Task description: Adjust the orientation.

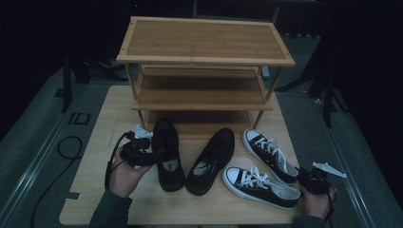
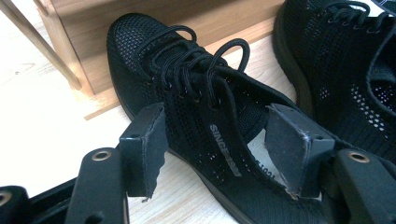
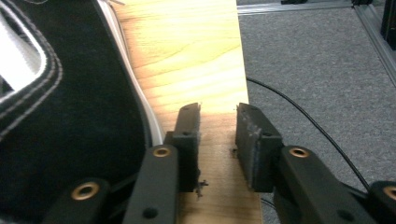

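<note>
A pair of black mesh shoes stands on the wooden table. The left black shoe has my left gripper at its side. In the left gripper view the left gripper is open, its jaws straddling the shoe's side wall and collar without pressing. The other black shoe lies beside it. Two black-and-white sneakers lie to the right. My right gripper sits by the near sneaker's heel. The right gripper is open over the table edge, with the sneaker to its left.
A three-tier bamboo shoe rack stands at the back of the table, its bottom shelf just behind the shoes. Grey carpet and a black cable lie past the table's right edge. Another cable loops on the floor at left.
</note>
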The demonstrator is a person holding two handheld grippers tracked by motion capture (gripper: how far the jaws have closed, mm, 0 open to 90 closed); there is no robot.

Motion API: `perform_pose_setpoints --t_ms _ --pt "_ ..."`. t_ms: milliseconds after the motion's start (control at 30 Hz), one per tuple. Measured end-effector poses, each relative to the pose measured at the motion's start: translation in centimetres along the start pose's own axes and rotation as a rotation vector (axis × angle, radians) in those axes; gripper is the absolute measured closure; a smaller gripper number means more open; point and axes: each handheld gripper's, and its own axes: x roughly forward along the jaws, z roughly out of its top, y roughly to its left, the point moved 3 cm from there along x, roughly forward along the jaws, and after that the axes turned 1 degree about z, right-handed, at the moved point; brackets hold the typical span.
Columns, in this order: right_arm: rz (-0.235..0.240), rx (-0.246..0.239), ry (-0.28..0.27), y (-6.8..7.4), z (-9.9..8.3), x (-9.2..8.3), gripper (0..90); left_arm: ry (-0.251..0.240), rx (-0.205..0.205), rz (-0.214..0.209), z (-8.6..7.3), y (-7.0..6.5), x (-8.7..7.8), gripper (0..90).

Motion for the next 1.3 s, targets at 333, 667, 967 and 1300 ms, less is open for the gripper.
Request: perform_pose_setpoints --t_ms 333,667,967,1300 --pt "-0.04 0.013 0.004 -0.4 -0.1 -0.1 55.8 0.062 0.003 0.005 0.1 0.0 1.7 35.0" --pt "-0.062 0.022 0.009 -0.6 -0.1 -0.1 49.8 0.113 -0.013 0.008 0.1 0.3 3.1 38.5" --pt "-0.059 0.023 0.012 -0.6 -0.1 -0.1 49.5 0.138 -0.048 -0.023 0.2 0.3 4.0 46.4" --pt "-0.059 0.023 0.012 -0.6 -0.1 -0.1 49.0 0.15 -0.05 -0.042 0.0 0.3 4.5 64.5"
